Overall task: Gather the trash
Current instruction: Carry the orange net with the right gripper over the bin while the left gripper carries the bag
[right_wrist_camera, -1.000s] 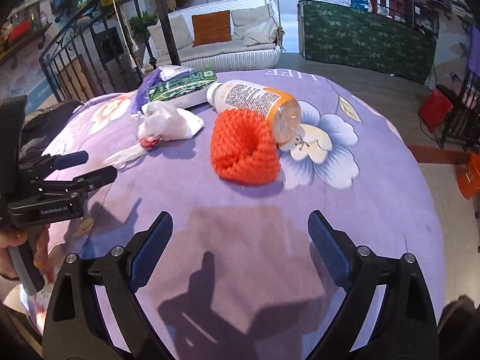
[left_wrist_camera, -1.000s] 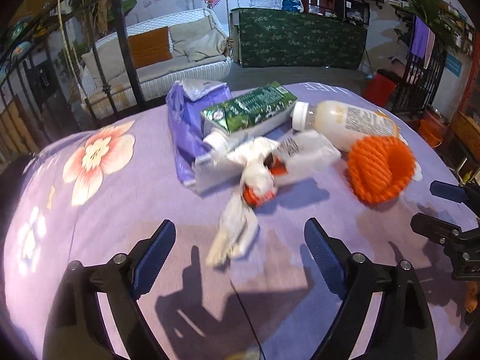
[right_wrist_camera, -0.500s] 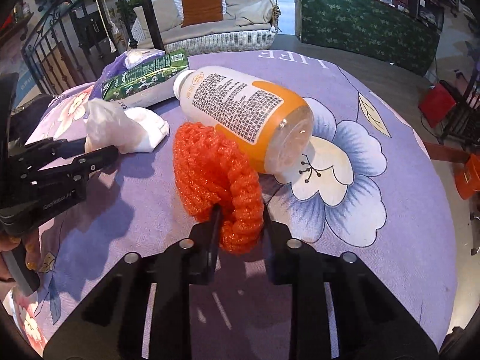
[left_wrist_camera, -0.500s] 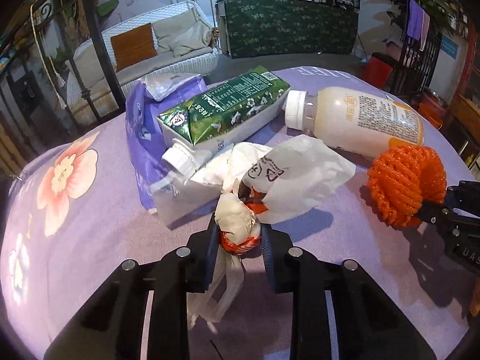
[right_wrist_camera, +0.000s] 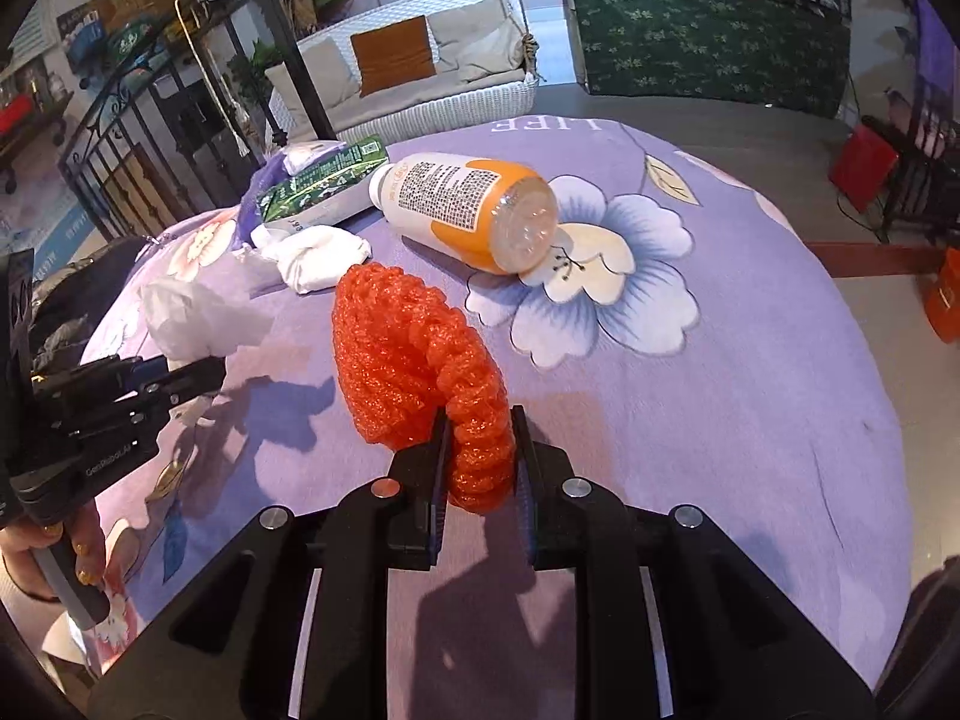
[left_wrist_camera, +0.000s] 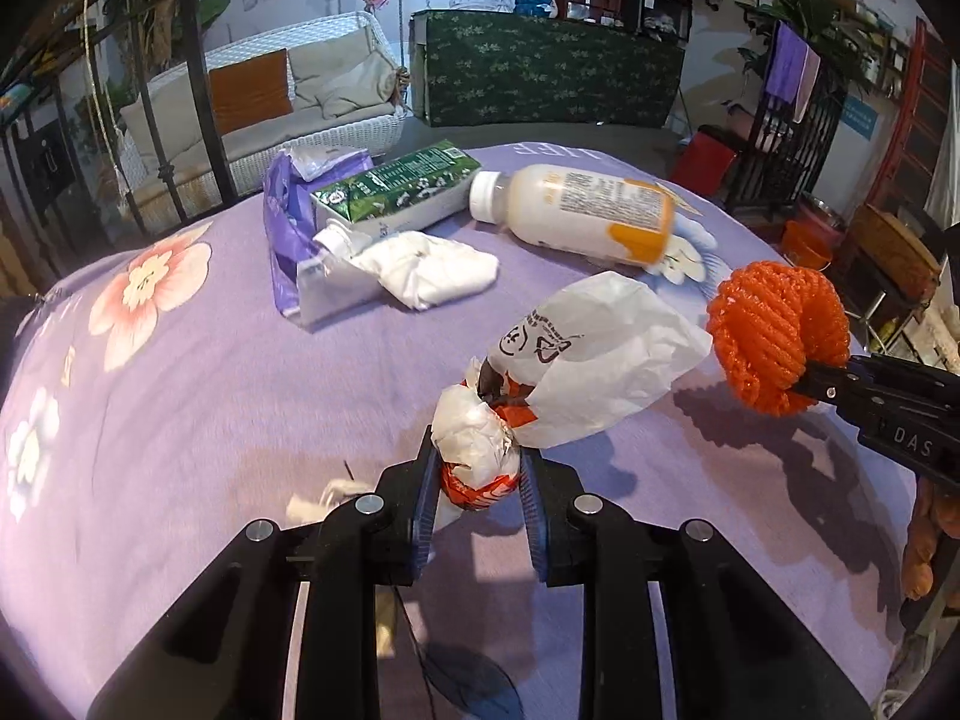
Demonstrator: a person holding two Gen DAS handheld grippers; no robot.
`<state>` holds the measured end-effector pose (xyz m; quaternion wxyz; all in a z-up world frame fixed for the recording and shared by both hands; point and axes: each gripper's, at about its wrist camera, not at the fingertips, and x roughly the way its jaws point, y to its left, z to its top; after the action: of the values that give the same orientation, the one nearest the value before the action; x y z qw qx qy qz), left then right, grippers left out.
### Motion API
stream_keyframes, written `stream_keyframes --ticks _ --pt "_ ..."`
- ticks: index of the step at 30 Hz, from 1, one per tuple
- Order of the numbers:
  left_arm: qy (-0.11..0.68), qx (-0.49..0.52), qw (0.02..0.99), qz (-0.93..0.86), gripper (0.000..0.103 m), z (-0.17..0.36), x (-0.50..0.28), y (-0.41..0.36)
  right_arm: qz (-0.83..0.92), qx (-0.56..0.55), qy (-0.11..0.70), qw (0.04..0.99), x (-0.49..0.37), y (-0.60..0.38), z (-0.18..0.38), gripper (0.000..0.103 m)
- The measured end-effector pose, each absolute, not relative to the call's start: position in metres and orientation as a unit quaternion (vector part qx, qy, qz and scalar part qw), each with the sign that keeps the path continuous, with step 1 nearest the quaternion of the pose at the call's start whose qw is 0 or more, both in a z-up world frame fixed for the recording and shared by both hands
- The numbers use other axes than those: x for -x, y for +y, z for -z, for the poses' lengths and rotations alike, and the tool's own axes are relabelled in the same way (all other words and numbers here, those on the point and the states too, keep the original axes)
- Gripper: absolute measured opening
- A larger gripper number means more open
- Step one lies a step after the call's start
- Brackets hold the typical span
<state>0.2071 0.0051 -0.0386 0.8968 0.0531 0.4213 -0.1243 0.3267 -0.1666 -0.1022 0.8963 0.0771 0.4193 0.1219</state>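
Left gripper (left_wrist_camera: 475, 483) clamps a crumpled wrapper (left_wrist_camera: 591, 354); right gripper (right_wrist_camera: 479, 468) clamps orange foam netting (right_wrist_camera: 414, 360)

We see a homely lounge or café: a white wicker swing sofa (left_wrist_camera: 282, 114) with cushions, potted plants (left_wrist_camera: 822, 12), and a floral purple tablecloth (left_wrist_camera: 180, 360).

Each fisheye view looks from just behind its own black tongs, angled down across the purple flowered table (left_wrist_camera: 180, 396) toward a white wicker sofa (right_wrist_camera: 432, 102). Both share the orange-labelled plastic bottle (left_wrist_camera: 576, 219) and orange foam net (right_wrist_camera: 414, 360).
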Motion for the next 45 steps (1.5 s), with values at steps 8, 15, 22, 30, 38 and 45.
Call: stream_keyframes --ticks 8,15,22,30,38,45 --pt "0.404 -0.062 0.904 0.128 0.024 0.032 -0.162 -0.011 -0.116 -0.099 0.394 0.906 -0.27 -0.187 0.091 0.02" --pt "0.401 -0.053 0.903 0.147 0.024 0.031 -0.131 -0.026 -0.104 -0.102 0.378 0.914 -0.22 -0.208 0.088 0.02" --pt "0.401 -0.042 0.9 0.164 0.024 0.035 -0.104 -0.042 -0.092 -0.112 0.365 0.92 -0.179 -0.226 0.088 0.02" --pt "0.384 -0.047 0.904 0.182 0.024 0.031 -0.082 -0.065 -0.078 -0.138 0.355 0.921 -0.144 -0.245 0.088 0.02" --pt "0.372 -0.046 0.901 0.216 0.024 0.03 -0.065 -0.095 -0.037 -0.152 0.337 0.928 -0.113 -0.267 0.09 0.02" --pt "0.38 -0.033 0.889 0.254 0.024 0.036 -0.055 -0.123 0.012 -0.159 0.326 0.932 -0.084 -0.294 0.098 0.02"
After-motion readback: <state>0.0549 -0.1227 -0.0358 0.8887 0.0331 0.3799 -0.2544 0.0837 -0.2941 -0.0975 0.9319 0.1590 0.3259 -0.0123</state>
